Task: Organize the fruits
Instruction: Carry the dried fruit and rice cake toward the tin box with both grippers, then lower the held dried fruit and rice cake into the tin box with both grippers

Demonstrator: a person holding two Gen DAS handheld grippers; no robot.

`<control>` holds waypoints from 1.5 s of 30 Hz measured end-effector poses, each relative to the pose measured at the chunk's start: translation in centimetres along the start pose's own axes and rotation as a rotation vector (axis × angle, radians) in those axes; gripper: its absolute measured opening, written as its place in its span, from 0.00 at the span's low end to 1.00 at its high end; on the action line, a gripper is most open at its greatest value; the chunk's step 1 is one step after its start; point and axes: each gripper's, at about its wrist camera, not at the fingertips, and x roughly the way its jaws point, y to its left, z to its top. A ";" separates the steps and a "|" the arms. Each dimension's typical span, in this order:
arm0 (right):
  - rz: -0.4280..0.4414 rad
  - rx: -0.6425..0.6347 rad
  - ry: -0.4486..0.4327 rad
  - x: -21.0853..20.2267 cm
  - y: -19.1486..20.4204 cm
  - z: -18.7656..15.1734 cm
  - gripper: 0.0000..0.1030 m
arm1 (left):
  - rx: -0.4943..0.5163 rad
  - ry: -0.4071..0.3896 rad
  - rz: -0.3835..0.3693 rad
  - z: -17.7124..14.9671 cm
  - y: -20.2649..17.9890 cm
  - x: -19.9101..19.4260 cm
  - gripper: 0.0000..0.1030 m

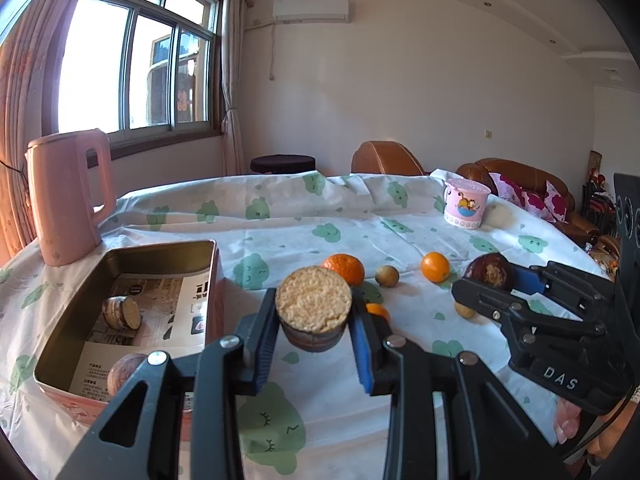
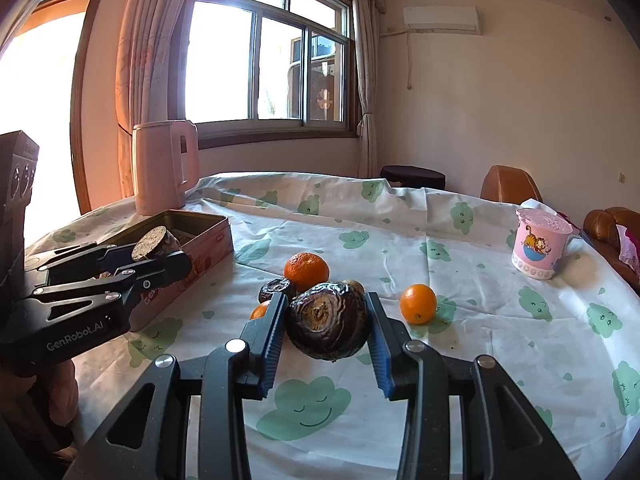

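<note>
Kettle: I see a pink electric kettle [image 1: 68, 196] upright on the table's far left corner, handle toward the window [image 1: 136, 60].
Cup: a pink cartoon cup [image 1: 466, 203] stands far right, lid on.
Cloth: I see a white tablecloth [image 1: 280, 220] printed with green clouds.
Room: brown leather sofa [image 1: 520, 176], dark stool [image 1: 283, 163], wall air conditioner [image 1: 311, 9], curtains [image 1: 234, 80].
</note>
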 end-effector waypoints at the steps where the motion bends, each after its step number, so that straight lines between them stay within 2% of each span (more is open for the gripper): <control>1: -0.003 -0.007 0.000 0.0 0.1 0.0 0.39 | 0.001 -0.002 0.003 0.0 0.0 -0.1 0.34; 10: 0.003 -0.042 -0.003 -0.4 1.2 1.0 0.39 | -0.008 -0.006 0.019 0.5 0.9 -0.8 0.34; 21: 0.077 -0.101 -0.026 -0.7 4.5 4.7 0.39 | -0.049 0.009 0.096 1.1 4.5 -1.7 0.34; 36: 0.148 -0.203 -0.006 2.9 10.0 8.6 0.39 | -0.122 0.078 0.198 0.8 10.9 -1.3 0.34; 45: 0.184 -0.241 0.029 5.5 12.6 9.5 0.39 | -0.145 0.101 0.245 0.7 13.9 -1.1 0.34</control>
